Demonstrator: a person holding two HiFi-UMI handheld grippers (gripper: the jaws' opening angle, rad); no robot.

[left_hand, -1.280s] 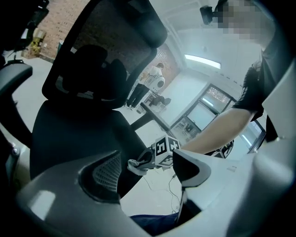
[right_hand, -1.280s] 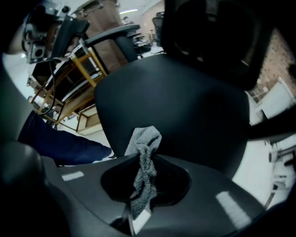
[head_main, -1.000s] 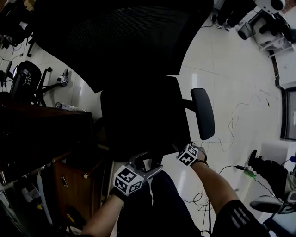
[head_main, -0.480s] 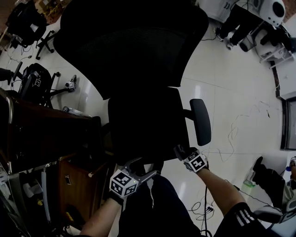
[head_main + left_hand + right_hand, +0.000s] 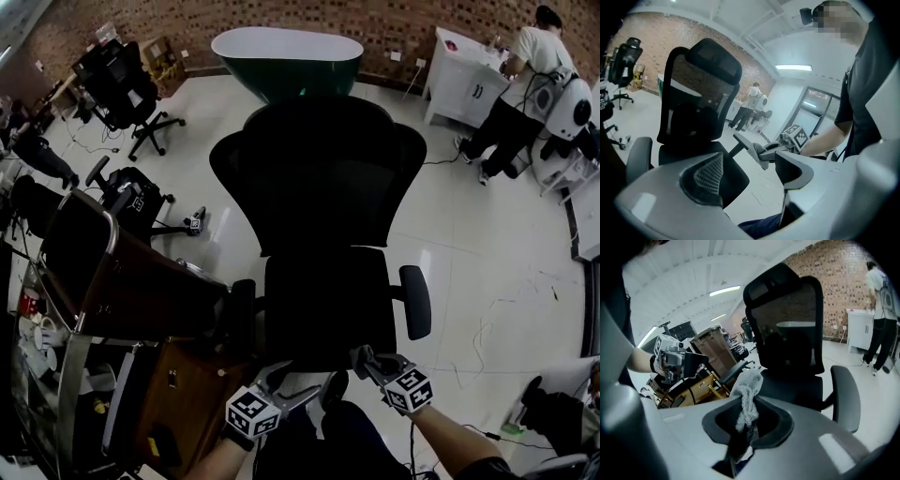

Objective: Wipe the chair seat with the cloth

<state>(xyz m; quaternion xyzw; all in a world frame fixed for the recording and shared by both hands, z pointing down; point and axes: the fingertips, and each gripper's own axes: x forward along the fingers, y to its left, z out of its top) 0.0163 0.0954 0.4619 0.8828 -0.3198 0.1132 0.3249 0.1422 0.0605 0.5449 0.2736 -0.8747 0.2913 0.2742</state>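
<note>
The black office chair stands right in front of me, its seat dark below the mesh backrest. A pale grey cloth is clamped in my right gripper, which is shut on it; the cloth's free end sticks up past the jaws. In the head view this gripper hovers at the seat's front right corner, near the right armrest. My left gripper is open and holds nothing, just short of the seat's front edge. From the left gripper view the seat lies beyond the spread jaws.
A wooden cabinet and metal cart crowd the chair's left side. Other office chairs stand at the far left, and a green tub is behind the chair. A person stands at a white cabinet, far right. Cables trail on the floor.
The head view has tilted up, so the chair sits farther off and the room behind shows. Both grippers stay near the seat's front edge, lower in frame; the right still holds the cloth.
</note>
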